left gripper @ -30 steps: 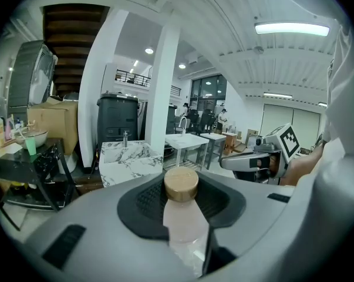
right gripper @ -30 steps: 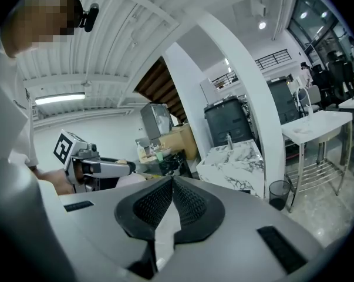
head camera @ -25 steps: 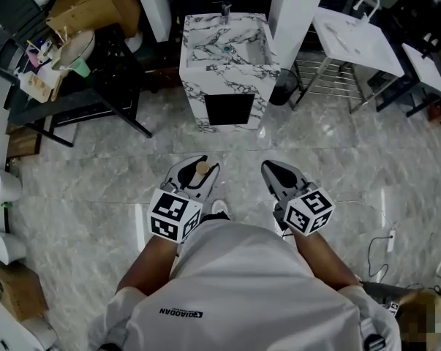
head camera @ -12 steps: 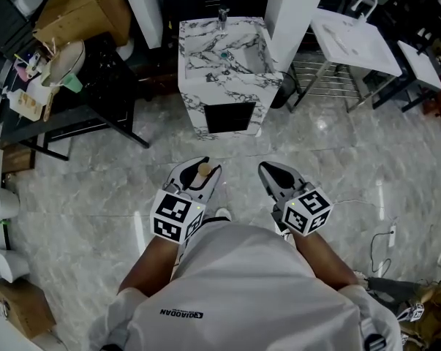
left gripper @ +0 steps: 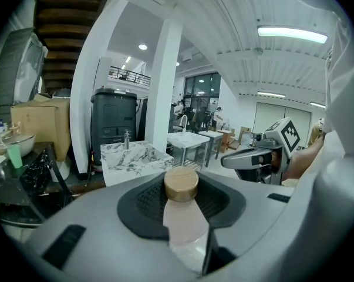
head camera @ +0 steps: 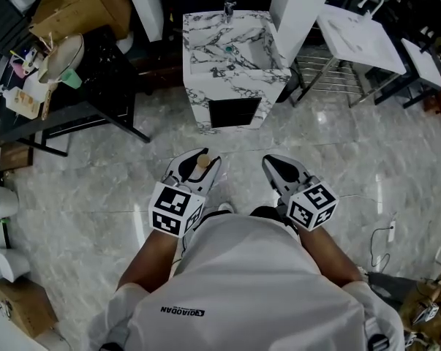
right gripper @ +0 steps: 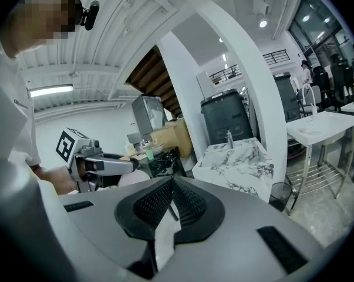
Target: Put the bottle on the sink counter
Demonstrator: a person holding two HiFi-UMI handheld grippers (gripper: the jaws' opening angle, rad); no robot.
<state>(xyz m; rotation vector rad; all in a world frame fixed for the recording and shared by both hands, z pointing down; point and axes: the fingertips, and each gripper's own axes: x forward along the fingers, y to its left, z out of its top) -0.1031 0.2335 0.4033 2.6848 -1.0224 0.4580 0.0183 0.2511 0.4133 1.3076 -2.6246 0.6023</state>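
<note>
Pale pink and see-through, the bottle (left gripper: 185,225) sits upright between the jaws of the left gripper (head camera: 197,157). Its round, wood-coloured cap (left gripper: 181,184) stands clear at the far end of them. The black ribbed pads (left gripper: 142,203) press against its body from either side, so the bottle is clamped and carried off the ground, out in front of the person's waist. In the head view the cap shows as a small tan disc between the grey jaws.

The right gripper (head camera: 276,165) hangs beside the left one, near but not touching. Its own view shows the two pads closed tip to tip with nothing between them.

Both grippers point toward the sink counter (head camera: 202,48), a white block veined in dark grey with a metal faucet (head camera: 227,9) at its back edge. It stands on the pale marble floor (head camera: 96,174), well apart from both grippers, and the bottle is not yet on it.
</note>
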